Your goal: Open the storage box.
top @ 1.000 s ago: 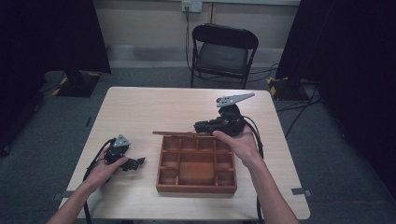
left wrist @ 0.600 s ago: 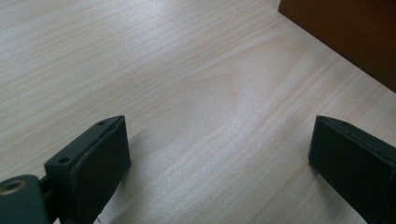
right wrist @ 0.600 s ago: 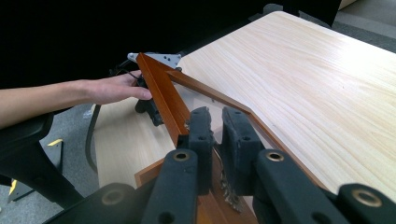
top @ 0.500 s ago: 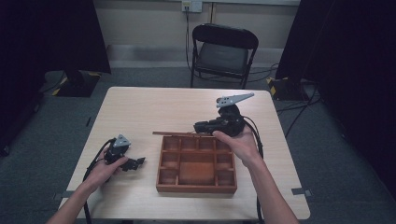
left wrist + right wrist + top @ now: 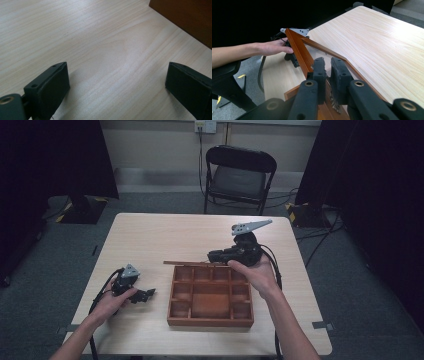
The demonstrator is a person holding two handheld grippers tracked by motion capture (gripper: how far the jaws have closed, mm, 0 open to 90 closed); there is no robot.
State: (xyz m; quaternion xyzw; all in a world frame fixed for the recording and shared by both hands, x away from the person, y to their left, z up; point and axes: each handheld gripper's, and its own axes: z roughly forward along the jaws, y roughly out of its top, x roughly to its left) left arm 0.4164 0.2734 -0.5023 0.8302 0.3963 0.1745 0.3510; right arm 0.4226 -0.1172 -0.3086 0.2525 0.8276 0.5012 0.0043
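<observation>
Gaping lid (image 5: pixel 187 263) — compartmented wooden box (image 5: pixel 210 296)

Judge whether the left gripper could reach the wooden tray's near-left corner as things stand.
Probably yes: the left gripper sits open beside the wooden tray, with bare table between them.

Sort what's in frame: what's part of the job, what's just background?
In the job:
- wooden compartment tray
- framed glass lid, raised off the tray
- right gripper, jaws closed on the lid's frame
- left gripper, jaws apart over bare table

Just around:
- folding chair
- wall socket
- floor cables
</observation>
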